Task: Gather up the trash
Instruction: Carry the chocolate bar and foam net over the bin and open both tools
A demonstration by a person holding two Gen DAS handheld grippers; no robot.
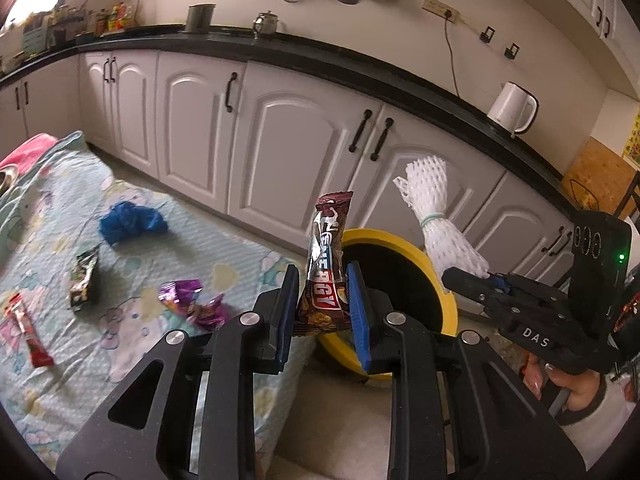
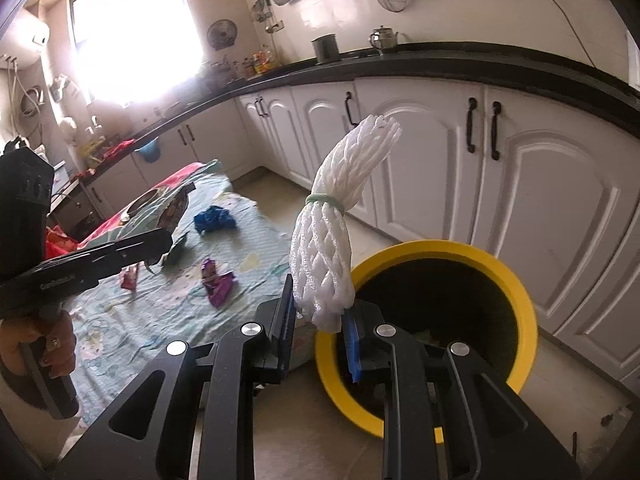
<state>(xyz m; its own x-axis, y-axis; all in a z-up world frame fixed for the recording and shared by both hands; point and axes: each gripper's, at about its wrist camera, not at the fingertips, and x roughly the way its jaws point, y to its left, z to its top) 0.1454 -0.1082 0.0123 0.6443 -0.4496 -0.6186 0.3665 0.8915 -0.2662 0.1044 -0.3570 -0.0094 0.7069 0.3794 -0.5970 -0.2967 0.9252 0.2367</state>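
Left of the left hand-held gripper (image 1: 322, 312), a low bed (image 1: 132, 364) under a pale patterned sheet carries a crumpled blue bag (image 1: 132, 222), a dark green wrapper (image 1: 83, 280), a purple wrapper (image 1: 194, 300) and a red sachet (image 1: 30, 330). On the floor (image 1: 352, 432) just ahead stands a yellow-rimmed bin (image 1: 434, 280).

Colours of the kitchen trash scene

The bin (image 2: 520, 292) has a yellow rim and black inside. The foam net (image 2: 324, 264) is white with a pale green band; the snack bar wrapper (image 1: 326, 264) is brown with red and white lettering. On the pale teal cartoon-print sheet (image 1: 132, 352) lie a blue crumpled bag (image 1: 132, 220), a purple wrapper (image 1: 192, 300) and a red sachet (image 1: 30, 332). Gripper pads (image 1: 358, 312) are blue.
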